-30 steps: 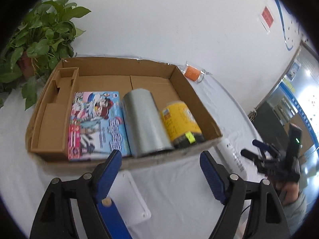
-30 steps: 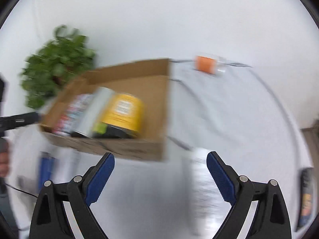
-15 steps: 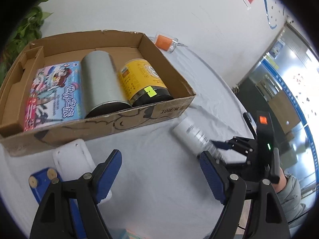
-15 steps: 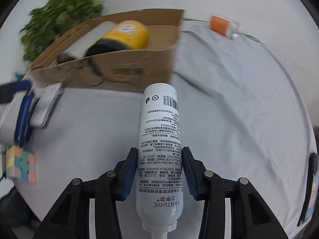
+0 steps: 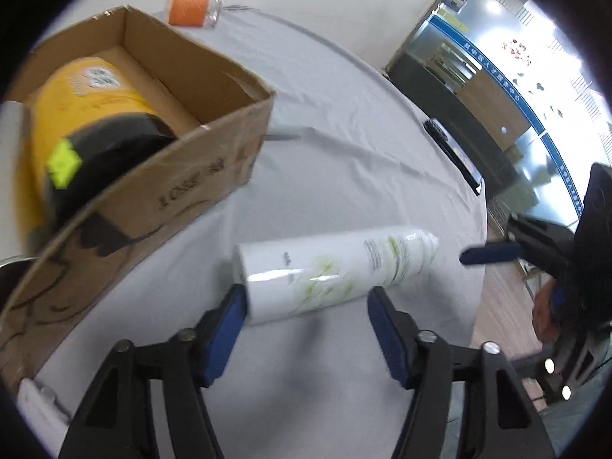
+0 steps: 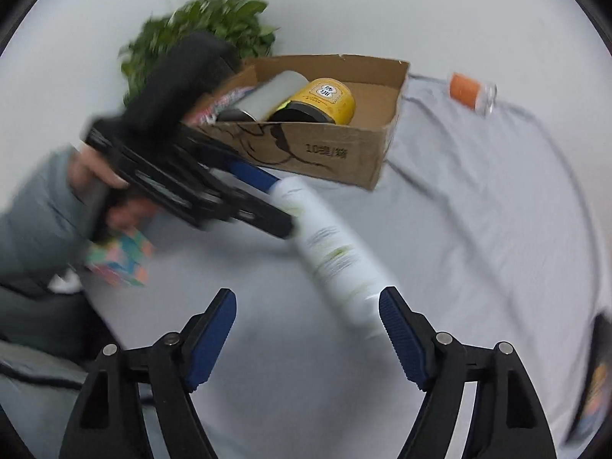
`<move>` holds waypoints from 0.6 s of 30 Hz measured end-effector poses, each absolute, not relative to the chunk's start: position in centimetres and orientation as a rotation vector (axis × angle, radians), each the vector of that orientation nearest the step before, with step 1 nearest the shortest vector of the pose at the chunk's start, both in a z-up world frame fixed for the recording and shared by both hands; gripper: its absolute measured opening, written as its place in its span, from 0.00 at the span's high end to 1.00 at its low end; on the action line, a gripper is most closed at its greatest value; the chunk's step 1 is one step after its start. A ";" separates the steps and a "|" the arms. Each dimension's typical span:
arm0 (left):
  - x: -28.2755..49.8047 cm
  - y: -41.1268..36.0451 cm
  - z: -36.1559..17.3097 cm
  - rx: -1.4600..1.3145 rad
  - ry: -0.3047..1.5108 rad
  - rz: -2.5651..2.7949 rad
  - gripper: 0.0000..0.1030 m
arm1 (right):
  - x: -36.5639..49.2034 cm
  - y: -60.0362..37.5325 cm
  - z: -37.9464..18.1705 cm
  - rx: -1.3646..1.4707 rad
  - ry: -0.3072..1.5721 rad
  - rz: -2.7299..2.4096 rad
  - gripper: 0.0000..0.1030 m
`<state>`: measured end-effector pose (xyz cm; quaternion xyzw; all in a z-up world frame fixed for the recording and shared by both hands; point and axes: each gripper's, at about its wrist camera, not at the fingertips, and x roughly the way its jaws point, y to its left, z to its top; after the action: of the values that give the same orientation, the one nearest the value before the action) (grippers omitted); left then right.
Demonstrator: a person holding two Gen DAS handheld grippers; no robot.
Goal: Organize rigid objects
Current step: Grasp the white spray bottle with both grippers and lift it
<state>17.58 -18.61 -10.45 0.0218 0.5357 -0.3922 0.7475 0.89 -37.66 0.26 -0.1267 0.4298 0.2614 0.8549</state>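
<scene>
white bottle (image 5: 332,267) lying beside cardboard box (image 5: 183,187), left gripper (image 5: 306,306) fingers closing round it, right gripper (image 6: 308,315) fingers spread, opening

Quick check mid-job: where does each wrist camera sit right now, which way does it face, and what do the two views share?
Left wrist: on the left gripper, looking down along its jaws at the white bottle on the table beside the cardboard box; the right gripper shows at right.
Right wrist: on the right gripper, open, facing the box and plant; the left gripper and a hand show.
Shared: bottle, box, yellow can, orange-capped jar.
</scene>
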 end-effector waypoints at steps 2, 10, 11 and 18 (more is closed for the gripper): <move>17.7 -18.9 -10.9 0.006 1.211 -0.898 0.51 | 0.7 -38.4 -0.1 -0.141 0.938 0.547 0.26; 14.2 -19.1 -8.8 0.085 1.209 -0.921 0.52 | 5.6 -45.4 -4.7 0.510 1.060 0.323 0.25; 14.4 -19.0 -8.3 0.086 1.185 -0.902 0.49 | 6.1 -46.3 -5.5 0.579 1.082 0.281 0.25; 18.1 -20.8 -9.4 0.142 1.178 -0.801 0.42 | 8.6 -47.0 -6.2 0.640 1.047 0.061 0.32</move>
<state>18.13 -20.80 -9.42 0.0649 0.5400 -0.3673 0.7545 8.61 -46.96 -6.15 0.3003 0.4910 0.0289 0.8172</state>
